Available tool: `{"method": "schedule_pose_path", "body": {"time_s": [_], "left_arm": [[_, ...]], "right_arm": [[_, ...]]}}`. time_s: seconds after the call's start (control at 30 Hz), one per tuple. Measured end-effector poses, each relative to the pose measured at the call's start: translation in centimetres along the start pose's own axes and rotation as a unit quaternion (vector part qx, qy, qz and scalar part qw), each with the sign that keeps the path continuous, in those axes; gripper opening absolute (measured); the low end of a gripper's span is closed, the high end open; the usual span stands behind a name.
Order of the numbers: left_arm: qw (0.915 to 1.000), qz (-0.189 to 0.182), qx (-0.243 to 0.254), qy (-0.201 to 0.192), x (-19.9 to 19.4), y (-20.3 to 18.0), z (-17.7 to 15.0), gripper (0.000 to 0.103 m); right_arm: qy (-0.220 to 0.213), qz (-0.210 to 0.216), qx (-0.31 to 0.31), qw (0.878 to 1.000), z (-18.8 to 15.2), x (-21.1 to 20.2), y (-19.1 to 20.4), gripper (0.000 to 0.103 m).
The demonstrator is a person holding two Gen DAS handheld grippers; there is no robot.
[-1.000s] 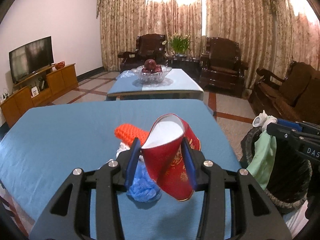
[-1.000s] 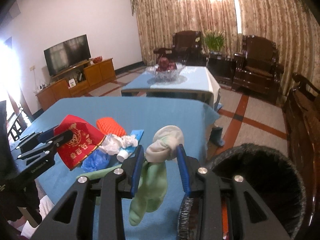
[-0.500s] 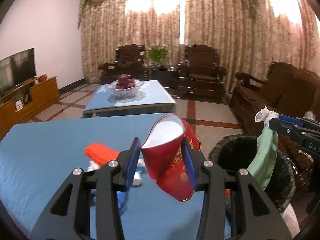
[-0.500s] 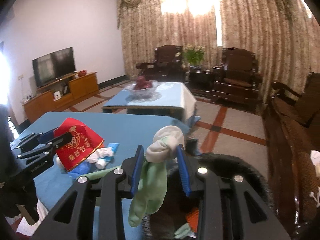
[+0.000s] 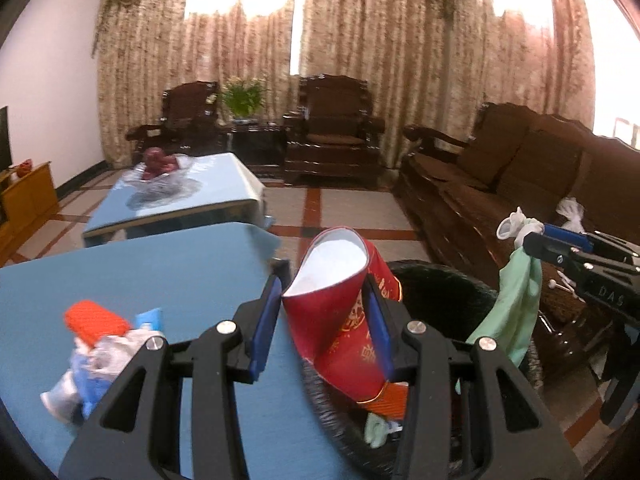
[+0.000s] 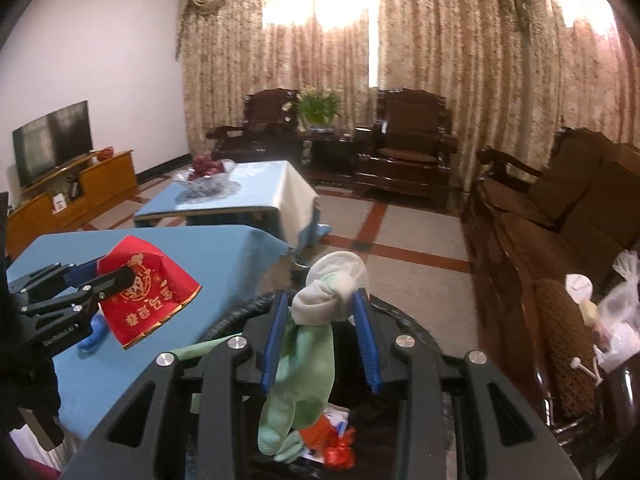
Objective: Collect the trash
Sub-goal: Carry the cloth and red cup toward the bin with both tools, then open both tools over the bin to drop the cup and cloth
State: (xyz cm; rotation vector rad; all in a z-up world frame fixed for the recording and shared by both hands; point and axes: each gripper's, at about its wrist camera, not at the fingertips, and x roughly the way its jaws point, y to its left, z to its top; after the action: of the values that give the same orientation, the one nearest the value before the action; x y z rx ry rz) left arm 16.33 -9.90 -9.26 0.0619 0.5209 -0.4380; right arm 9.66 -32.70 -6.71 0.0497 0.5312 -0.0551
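Note:
My left gripper (image 5: 322, 320) is shut on a crushed red paper cup (image 5: 340, 312) and holds it over the near rim of the black trash bin (image 5: 440, 292). It also shows in the right wrist view (image 6: 116, 276) with the red cup (image 6: 148, 292). My right gripper (image 6: 320, 336) is shut on a knotted green and white glove (image 6: 316, 344) that hangs above the bin (image 6: 416, 332), which holds red and green trash. The glove also shows in the left wrist view (image 5: 516, 312). An orange mesh piece (image 5: 94, 320), white crumpled plastic (image 5: 116, 354) and blue plastic (image 5: 86, 384) lie on the blue table (image 5: 160, 272).
A coffee table with a fruit bowl (image 6: 208, 170) stands behind the blue table. A brown sofa (image 6: 560, 216) with plastic bags (image 6: 616, 320) is on the right. Armchairs (image 6: 404, 140) and a plant line the curtained back wall. A TV cabinet (image 6: 76, 188) is at left.
Both grippers have swung right, from over the table to over the trash bin, each still holding its item. The trash left on the table has slid to the left of view.

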Motion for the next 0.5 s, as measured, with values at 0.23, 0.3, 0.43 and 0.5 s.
{"method": "schedule_pose_path", "body": {"time_s": [0.23, 0.3, 0.43, 0.5], "left_arm": [[0.9991, -0.031, 0.013, 0.026, 3.9, -3.5, -0.8, 0.041], [0.9982, -0.043, 0.015, 0.039, 4.9, -4.1, -1.1, 0.044], [0.9975, -0.051, 0.011, 0.048, 5.5, -4.3, -1.5, 0.068], [0.9976, -0.051, 0.006, 0.047, 5.2, -4.0, -1.6, 0.076]], "right_arm": [[0.023, -0.023, 0.017, 0.999, -1.8, 1.7, -3.3, 0.034], [0.029, -0.026, 0.018, 0.999, -2.2, 2.2, -3.9, 0.035], [0.034, -0.036, 0.025, 0.998, -2.9, 2.9, -4.9, 0.05], [0.031, -0.044, 0.026, 0.998, -3.4, 2.6, -5.2, 0.066]]}}
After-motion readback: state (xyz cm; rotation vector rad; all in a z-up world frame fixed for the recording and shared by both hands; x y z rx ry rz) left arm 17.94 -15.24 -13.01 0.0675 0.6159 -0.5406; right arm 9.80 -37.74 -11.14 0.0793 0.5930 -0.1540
